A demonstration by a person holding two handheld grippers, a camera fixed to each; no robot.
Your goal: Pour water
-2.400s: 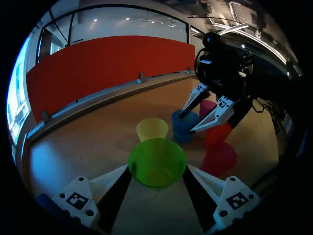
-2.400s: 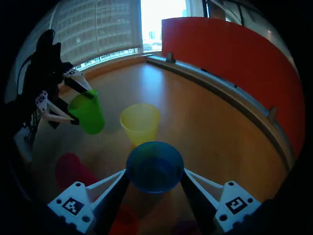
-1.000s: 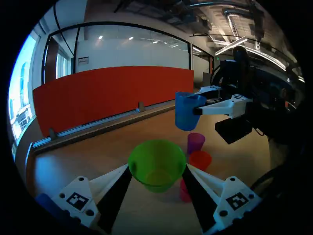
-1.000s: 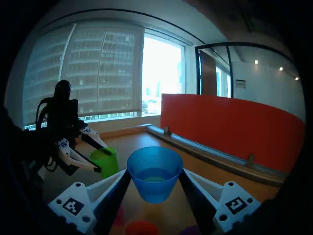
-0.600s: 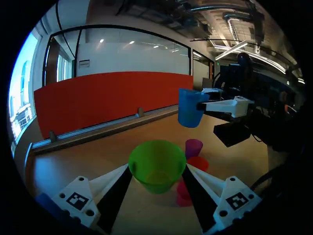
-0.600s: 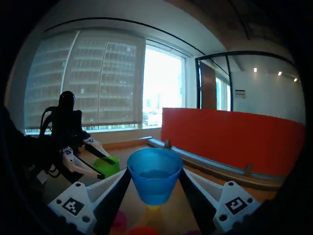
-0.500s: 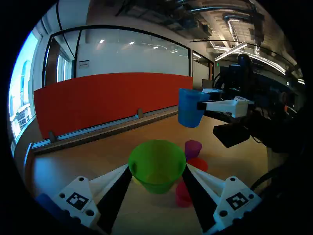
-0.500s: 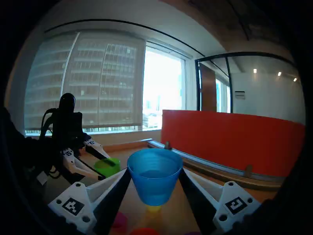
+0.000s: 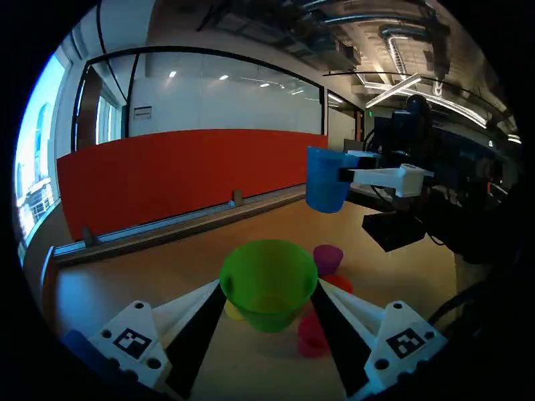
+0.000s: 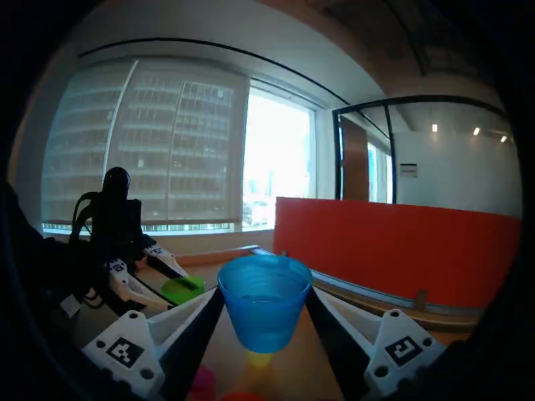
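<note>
Left gripper [image 9: 267, 289] is clamped on a green cup [image 9: 269, 297], one finger on each side of its wall. It holds the cup upright and level above the counter [image 9: 147, 271]. Right gripper [image 10: 265, 297] is likewise closed around a blue cup [image 10: 265, 324], which is upright with a water line showing through its wall. In the left gripper view the right gripper reaches in sideways, up and to the right of the green cup, with the blue cup higher than the green rim and apart from it. In the right gripper view the left gripper sits ahead, lower and to the left. Its body and the hand behind it are a dark shape against the windows, hard to make out.

Under the left gripper's fingers, a yellow cup [image 9: 232, 311] is mostly hidden behind the green cup. A pink cup [image 9: 309, 335] is partly covered by the right finger, a red cup [image 9: 341, 281] shows as a sliver, and a purple cup [image 9: 328, 256] stands just beyond. I cannot tell whether the green cup holds water.
</note>
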